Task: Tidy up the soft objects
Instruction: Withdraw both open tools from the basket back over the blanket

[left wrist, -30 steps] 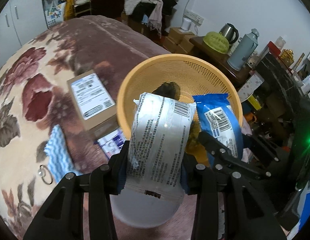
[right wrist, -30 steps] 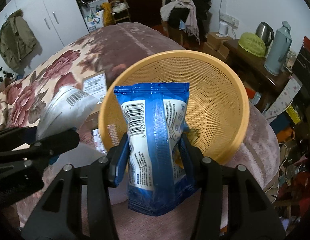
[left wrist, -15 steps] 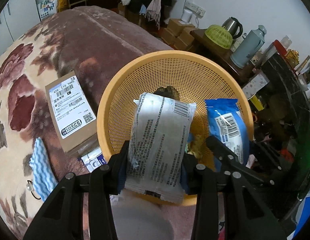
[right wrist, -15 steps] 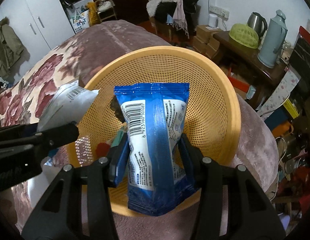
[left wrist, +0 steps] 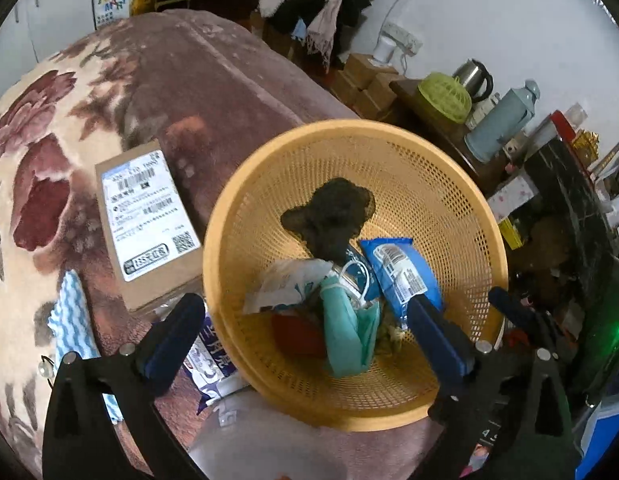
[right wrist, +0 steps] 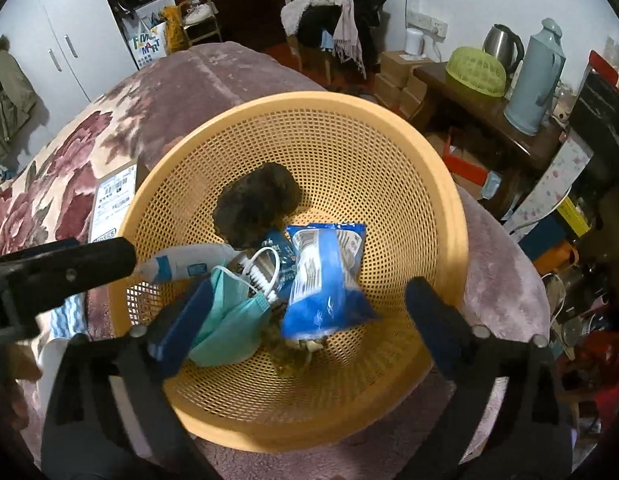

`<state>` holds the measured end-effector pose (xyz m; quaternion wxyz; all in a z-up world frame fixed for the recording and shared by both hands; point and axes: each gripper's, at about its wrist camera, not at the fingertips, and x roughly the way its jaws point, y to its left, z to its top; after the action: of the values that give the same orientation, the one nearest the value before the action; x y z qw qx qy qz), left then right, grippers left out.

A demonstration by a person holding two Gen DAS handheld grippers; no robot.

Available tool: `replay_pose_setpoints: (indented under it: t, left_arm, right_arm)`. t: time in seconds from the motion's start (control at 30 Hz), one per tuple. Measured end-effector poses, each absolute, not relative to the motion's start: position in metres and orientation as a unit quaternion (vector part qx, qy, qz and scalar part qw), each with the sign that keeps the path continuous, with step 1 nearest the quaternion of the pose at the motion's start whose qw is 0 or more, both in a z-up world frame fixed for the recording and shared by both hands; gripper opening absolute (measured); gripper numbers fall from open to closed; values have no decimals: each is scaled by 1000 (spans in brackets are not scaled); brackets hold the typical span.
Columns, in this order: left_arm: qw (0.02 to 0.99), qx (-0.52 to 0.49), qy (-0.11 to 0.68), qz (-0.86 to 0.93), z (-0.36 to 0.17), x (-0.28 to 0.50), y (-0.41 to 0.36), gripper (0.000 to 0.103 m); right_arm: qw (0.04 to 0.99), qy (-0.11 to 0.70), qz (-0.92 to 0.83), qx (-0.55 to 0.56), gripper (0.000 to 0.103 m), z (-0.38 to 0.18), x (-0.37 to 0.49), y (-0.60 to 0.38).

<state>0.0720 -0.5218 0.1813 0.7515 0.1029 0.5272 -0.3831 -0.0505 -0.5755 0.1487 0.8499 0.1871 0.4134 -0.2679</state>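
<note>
Both packets [right wrist: 323, 280] dropped into basket [right wrist: 449, 184].

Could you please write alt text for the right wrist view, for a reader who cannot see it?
The right gripper hangs open over an orange mesh basket on a floral blanket. In the basket lie a blue snack bag, a green face mask, a white packet and a dark fuzzy object. The left gripper's finger reaches in from the left.

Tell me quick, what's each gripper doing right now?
Left gripper: open, holding nothing.
Right gripper: open, holding nothing; the blue packet lies in the basket.
</note>
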Motion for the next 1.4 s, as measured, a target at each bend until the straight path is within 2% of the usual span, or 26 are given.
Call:
replay_pose_setpoints:
  t: [0.7,1.4]
  left_arm:
    - [768,90,515,-369,209,70,-458,102]
    - [790,65,502,-347,233,84,-345,102]
  right_arm:
    - [858,410,-264,160,103,173,-51,-533]
    - [877,404,-234,111,103,200,-31,-452]
